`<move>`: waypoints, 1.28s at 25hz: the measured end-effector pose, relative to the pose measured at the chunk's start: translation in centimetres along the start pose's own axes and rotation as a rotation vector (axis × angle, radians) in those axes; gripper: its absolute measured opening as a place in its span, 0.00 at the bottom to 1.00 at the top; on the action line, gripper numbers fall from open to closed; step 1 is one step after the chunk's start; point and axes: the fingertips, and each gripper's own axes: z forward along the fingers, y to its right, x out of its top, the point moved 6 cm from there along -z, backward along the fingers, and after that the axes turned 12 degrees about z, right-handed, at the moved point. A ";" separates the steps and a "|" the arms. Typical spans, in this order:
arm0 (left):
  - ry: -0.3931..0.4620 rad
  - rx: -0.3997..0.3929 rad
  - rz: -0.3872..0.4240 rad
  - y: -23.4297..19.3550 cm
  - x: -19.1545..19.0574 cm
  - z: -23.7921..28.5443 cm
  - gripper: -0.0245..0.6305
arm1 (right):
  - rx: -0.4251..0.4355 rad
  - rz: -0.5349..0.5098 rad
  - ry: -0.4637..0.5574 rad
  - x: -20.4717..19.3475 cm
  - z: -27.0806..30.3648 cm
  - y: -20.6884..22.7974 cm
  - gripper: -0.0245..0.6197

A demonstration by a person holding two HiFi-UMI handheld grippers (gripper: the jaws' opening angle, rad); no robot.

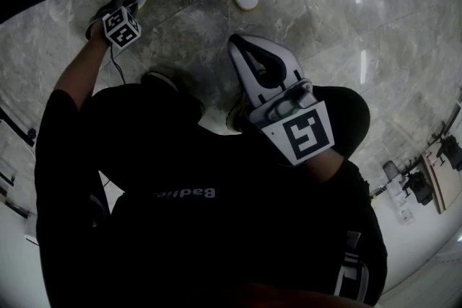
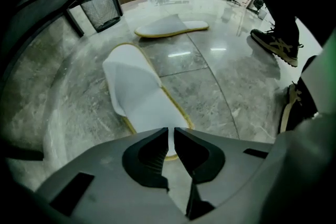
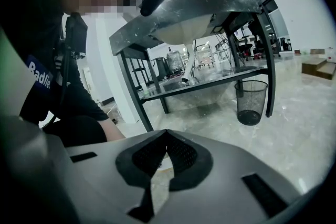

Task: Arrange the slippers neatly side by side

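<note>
We see the left gripper [image 1: 127, 11] low at the upper left of the head view, at the heel end of the near slipper [image 2: 139, 94]. In the left gripper view its tongs are drawn in on that heel, and only a thin white strip of the slipper shows between them. This slipper's long axis runs from the tongs at lower centre up towards the upper left of that view, with the covered toe at the far end. In the head view the same slipper slants from lower left to upper right. The far slipper [image 2: 172, 27] lies well apart from it on the marble floor [image 2: 220, 86]. It lies almost crosswise in the upper middle of the left gripper view, toe to the left and heel to the right. From the head view the two slippers form a V along the top edge, toes close and heels spread. The right gripper [image 3: 165, 132] is raised at mid-frame in the head view, its tongs pressed together on nothing. Its own view looks towards a metal table [image 3: 189, 13] and a wire bin [image 3: 251, 102].
</note>
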 end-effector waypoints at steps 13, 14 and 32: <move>0.044 -0.358 0.247 4.8 8.7 1.3 0.10 | 0.004 0.021 0.007 -0.4 -0.8 0.5 0.04; 0.042 -0.379 0.266 4.8 9.3 1.3 0.10 | 0.000 0.022 0.009 -0.4 -1.0 0.6 0.04; 0.195 -0.414 0.452 6.2 19.2 1.7 0.10 | -0.065 0.051 0.034 -0.5 -3.5 2.2 0.04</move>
